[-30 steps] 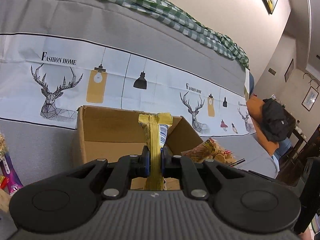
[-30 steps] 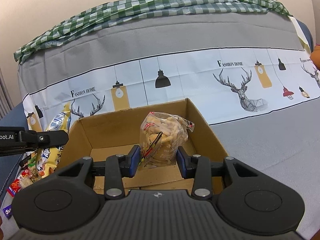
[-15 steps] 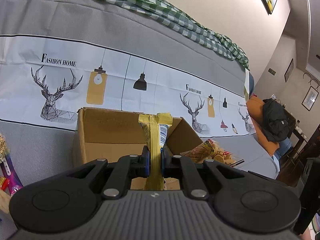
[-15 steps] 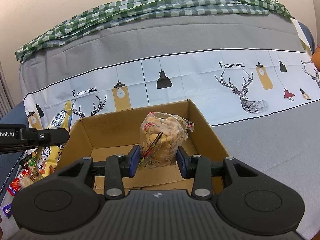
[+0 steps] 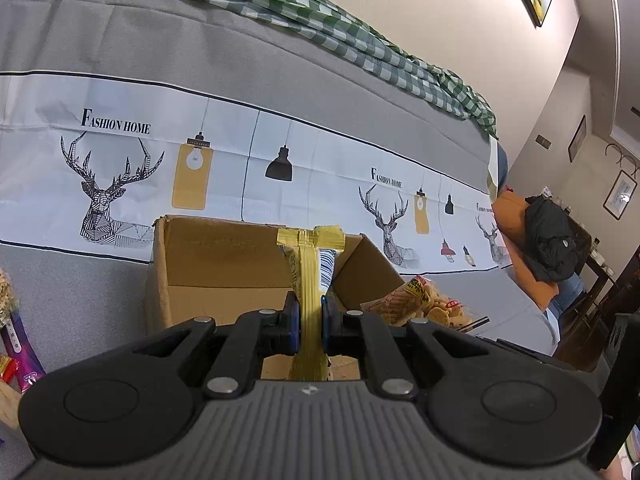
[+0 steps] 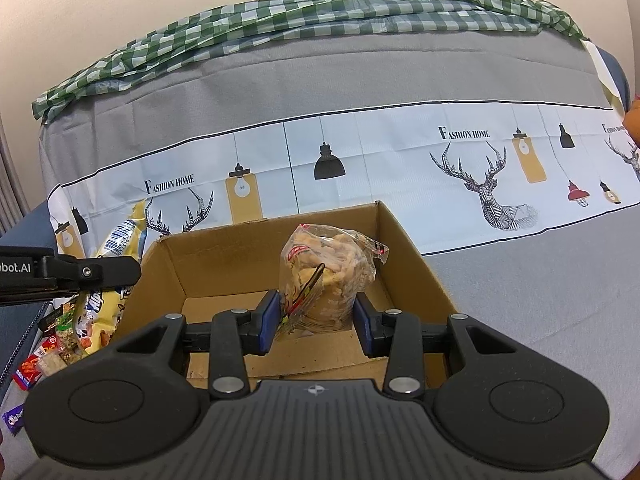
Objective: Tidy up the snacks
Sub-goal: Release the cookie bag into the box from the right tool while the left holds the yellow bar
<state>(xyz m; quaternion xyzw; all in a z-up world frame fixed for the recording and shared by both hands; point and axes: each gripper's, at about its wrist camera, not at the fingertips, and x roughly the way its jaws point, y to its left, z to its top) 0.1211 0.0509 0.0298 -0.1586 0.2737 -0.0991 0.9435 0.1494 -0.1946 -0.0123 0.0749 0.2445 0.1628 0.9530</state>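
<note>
My left gripper (image 5: 310, 322) is clenched on a yellow snack packet (image 5: 310, 276), held upright over the cardboard box (image 5: 224, 256) at 12 o'clock. My right gripper (image 6: 316, 318) grasps a clear bag of biscuits (image 6: 330, 268) above the box floor, with loose snacks (image 6: 60, 340) at 9 o'clock.

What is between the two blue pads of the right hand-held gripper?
In the right wrist view, a clear plastic bag of beige biscuits sits between the pads of the right hand-held gripper, over the open brown cardboard box.
</note>
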